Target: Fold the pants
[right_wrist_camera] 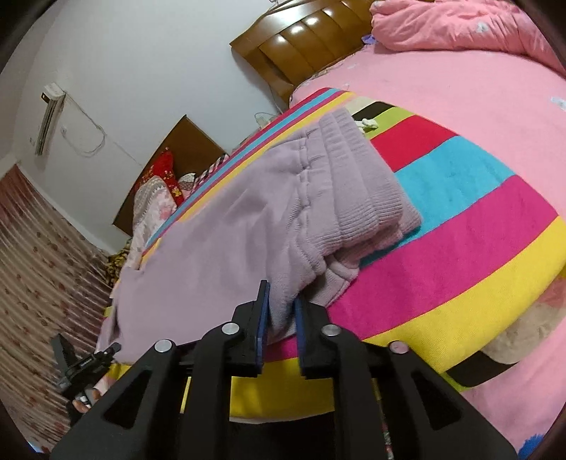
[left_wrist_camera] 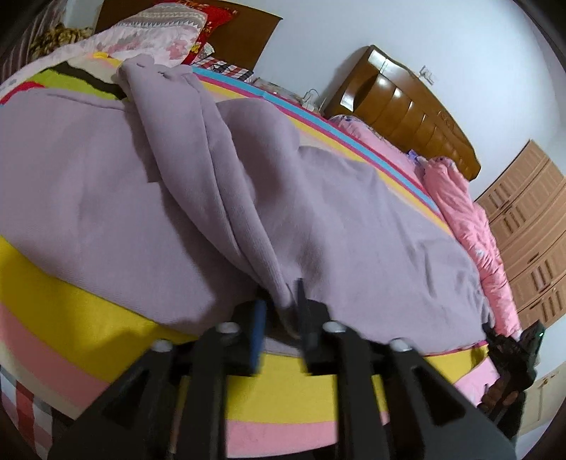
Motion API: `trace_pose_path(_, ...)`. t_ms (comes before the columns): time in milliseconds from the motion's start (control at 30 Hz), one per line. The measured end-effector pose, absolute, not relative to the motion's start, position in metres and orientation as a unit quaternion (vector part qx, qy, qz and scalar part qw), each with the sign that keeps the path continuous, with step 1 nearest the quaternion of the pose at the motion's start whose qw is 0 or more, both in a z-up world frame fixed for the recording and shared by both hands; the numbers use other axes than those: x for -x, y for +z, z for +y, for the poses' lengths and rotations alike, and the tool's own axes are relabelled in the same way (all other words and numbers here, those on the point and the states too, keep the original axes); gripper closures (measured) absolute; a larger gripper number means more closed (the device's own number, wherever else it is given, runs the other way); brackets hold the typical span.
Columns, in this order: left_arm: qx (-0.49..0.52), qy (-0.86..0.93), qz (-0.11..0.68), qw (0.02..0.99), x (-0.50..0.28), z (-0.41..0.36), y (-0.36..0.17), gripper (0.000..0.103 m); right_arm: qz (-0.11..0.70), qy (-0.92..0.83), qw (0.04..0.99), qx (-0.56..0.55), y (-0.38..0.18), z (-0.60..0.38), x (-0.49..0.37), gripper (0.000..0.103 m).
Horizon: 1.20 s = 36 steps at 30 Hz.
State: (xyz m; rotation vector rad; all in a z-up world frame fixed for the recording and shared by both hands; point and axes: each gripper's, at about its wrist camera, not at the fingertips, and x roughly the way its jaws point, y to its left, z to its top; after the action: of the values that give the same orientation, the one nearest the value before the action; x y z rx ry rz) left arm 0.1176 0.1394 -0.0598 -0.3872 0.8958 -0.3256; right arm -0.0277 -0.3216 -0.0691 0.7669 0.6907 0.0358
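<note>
Lilac fleece pants (left_wrist_camera: 106, 198) lie spread on a striped blanket (left_wrist_camera: 116, 318) on the bed. My left gripper (left_wrist_camera: 281, 308) is shut on a bunched fold of the pants leg, which rises as a ridge from the jaws toward the far end. In the right wrist view the pants (right_wrist_camera: 219, 247) end in a ribbed waistband (right_wrist_camera: 361, 184). My right gripper (right_wrist_camera: 281, 308) is shut on the near edge of the pants by the waistband. The left gripper also shows in the right wrist view (right_wrist_camera: 85, 364), and the right gripper shows in the left wrist view (left_wrist_camera: 513, 354).
The striped blanket (right_wrist_camera: 460, 219) covers a pink sheet (right_wrist_camera: 477, 88). A pink quilt (left_wrist_camera: 470, 226) lies bunched by the wooden headboard (left_wrist_camera: 406, 106). Pillows (left_wrist_camera: 159, 28) sit at the far side. A wardrobe (left_wrist_camera: 530, 219) and curtains (right_wrist_camera: 32, 254) stand beyond the bed.
</note>
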Motion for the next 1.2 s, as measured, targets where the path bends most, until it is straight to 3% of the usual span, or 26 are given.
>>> trace_pose_path(33,0.194,-0.159,0.424,0.870,-0.117,0.142,-0.060,0.063,0.328,0.019,0.869,-0.370,-0.068,-0.322,0.028,0.083)
trace_pose_path(100,0.199,-0.166,0.421,0.869,-0.117,0.145,-0.059,0.063,0.327,0.024,0.868,-0.373,-0.067,-0.323,0.028,0.077)
trace_pose_path(200,0.186,-0.169,0.418,0.873,-0.116,0.138,-0.058,0.064,0.327,0.022,0.871,-0.366,-0.066,-0.320,0.029,0.076)
trace_pose_path(233,0.182,-0.165,0.418,0.875,-0.116,0.137,-0.058,0.069,0.326,0.018,0.875,-0.358,-0.066,-0.319,0.028,0.077)
trace_pose_path(267,0.179,-0.162,0.419,0.875,-0.117,0.135,-0.059,0.084,0.325,0.014,0.877,-0.353,-0.066,-0.318,0.028,0.078)
trace_pose_path(300,0.176,-0.162,0.421,0.875,-0.117,0.135,-0.061,0.089,0.325,0.008,0.880,-0.346,-0.067,-0.318,0.027,0.084)
trace_pose_path(367,0.178,-0.161,0.417,0.877,-0.117,0.135,-0.062,0.095,0.324,0.000,0.883,-0.340,-0.067,-0.318,0.028,0.087)
trace_pose_path(600,0.141,-0.154,0.394,0.895,-0.098,0.127,-0.042,0.097,0.327,-0.007,0.886,-0.327,-0.067,-0.316,0.027,0.088)
trace_pose_path(800,0.142,-0.148,0.407,0.890,-0.100,0.127,-0.068,0.096,0.330,-0.014,0.889,-0.316,-0.068,-0.312,0.027,0.089)
trace_pose_path(900,0.157,-0.153,0.407,0.886,-0.100,0.130,-0.068,0.091,0.338,-0.013,0.889,-0.307,-0.065,-0.311,0.026,0.085)
trace_pose_path(933,0.165,-0.154,0.405,0.886,-0.099,0.133,-0.067,0.076,0.344,-0.013,0.889,-0.302,-0.062,-0.310,0.026,0.084)
trace_pose_path(967,0.172,-0.140,0.390,0.894,-0.095,0.140,-0.061,0.056,0.346,-0.014,0.889,-0.300,-0.059,-0.310,0.029,0.075)
trace_pose_path(1000,0.172,-0.125,0.373,0.903,-0.091,0.146,-0.056,0.047,0.346,-0.028,0.889,-0.300,-0.054,-0.311,0.034,0.062)
trace_pose_path(1033,0.160,-0.090,0.336,0.924,-0.082,0.154,-0.041,0.037,0.340,-0.054,0.891,-0.295,-0.046,-0.314,0.042,0.059)
trace_pose_path(1167,0.092,-0.099,0.277,0.951,-0.084,0.144,0.011,0.023,0.293,-0.100,0.932,-0.187,0.006,-0.301,0.049,0.054)
trace_pose_path(1200,0.072,-0.119,0.281,0.949,-0.093,0.133,0.020,0.020,0.288,-0.091,0.938,-0.169,0.015,-0.295,0.041,0.047)
